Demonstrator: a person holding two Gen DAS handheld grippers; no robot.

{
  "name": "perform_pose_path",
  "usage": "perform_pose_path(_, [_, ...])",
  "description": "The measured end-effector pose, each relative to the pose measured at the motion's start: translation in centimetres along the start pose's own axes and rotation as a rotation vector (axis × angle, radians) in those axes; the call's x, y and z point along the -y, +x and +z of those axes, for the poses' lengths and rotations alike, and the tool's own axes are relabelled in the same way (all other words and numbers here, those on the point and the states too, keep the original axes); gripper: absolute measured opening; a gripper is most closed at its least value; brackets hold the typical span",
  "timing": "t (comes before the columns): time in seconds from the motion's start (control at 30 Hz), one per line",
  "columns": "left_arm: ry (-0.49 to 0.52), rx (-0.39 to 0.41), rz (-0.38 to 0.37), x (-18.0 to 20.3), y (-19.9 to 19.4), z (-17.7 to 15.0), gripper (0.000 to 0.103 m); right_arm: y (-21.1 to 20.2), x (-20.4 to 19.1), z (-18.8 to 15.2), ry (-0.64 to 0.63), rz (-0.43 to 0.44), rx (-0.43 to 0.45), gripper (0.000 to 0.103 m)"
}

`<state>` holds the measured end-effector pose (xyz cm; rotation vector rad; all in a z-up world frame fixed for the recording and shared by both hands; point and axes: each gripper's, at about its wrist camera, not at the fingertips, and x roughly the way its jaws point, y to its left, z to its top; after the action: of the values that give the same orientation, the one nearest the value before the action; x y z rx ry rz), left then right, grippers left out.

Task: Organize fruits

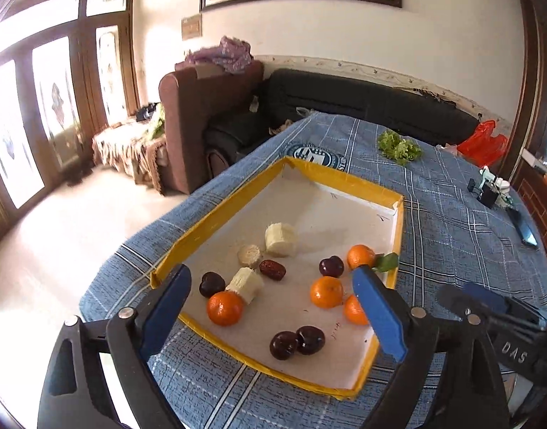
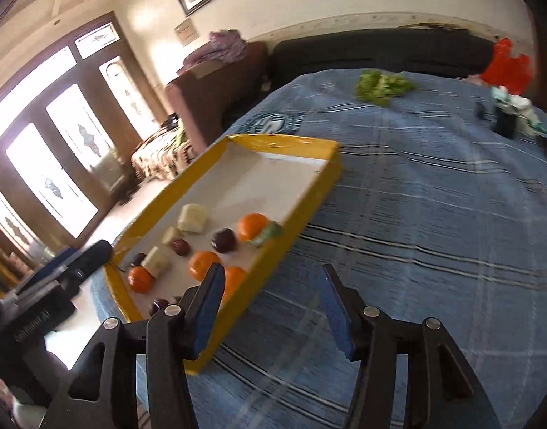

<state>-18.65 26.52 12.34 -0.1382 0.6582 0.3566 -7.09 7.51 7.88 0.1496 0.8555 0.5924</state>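
Both claws, left (image 1: pixel 270 286) and right (image 2: pixel 270 307), hover wide open and empty over the yellow tray (image 1: pixel 216 211), whose long axis runs toward 1 o'clock.

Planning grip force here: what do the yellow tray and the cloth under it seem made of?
Yellow tray: likely cardboard wrapped in glossy yellow tape, judging by its sheen, its wrinkled corners and its matte white, pen-marked floor. Blue plaid cloth: woven fabric, matte, with soft folds at the table's edge.

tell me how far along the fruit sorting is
Done: nothing looks grouped. Orange mandarins, dark cherries, pale banana chunks and a red date lie mixed in the yellow-rimmed cardboard tray. In hand: nothing; left gripper and right gripper are open. Left: all the sorting.
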Motion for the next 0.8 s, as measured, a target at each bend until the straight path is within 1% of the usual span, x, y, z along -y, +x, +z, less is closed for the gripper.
perform_pose_path(0.17, [0.039,0.03,0.001,2.0,-1.8,-0.3,0.094,-2.2,1.4,-1.6,0.014,-0.057,0.033,0.064])
perform_pose_path(0.33, [0.078,0.037,0.003,3.8,-2.7,-0.9,0.094,-4.3,1.8,-2.7,0.004,-0.073,0.068,0.066])
perform_pose_path(0.4, [0.09,0.041,0.003,4.4,-3.2,-1.1,0.094,-5.2,1.7,-3.0,-0.01,-0.087,0.086,0.069])
perform_pose_path(0.5, [0.103,0.049,0.006,5.1,-3.7,-1.3,0.094,-6.0,1.4,-3.5,-0.036,-0.109,0.108,0.072])
perform_pose_path(0.8, [0.126,0.057,0.006,6.0,-4.6,-1.8,0.094,-7.1,0.9,-4.1,-0.059,-0.127,0.137,0.073])
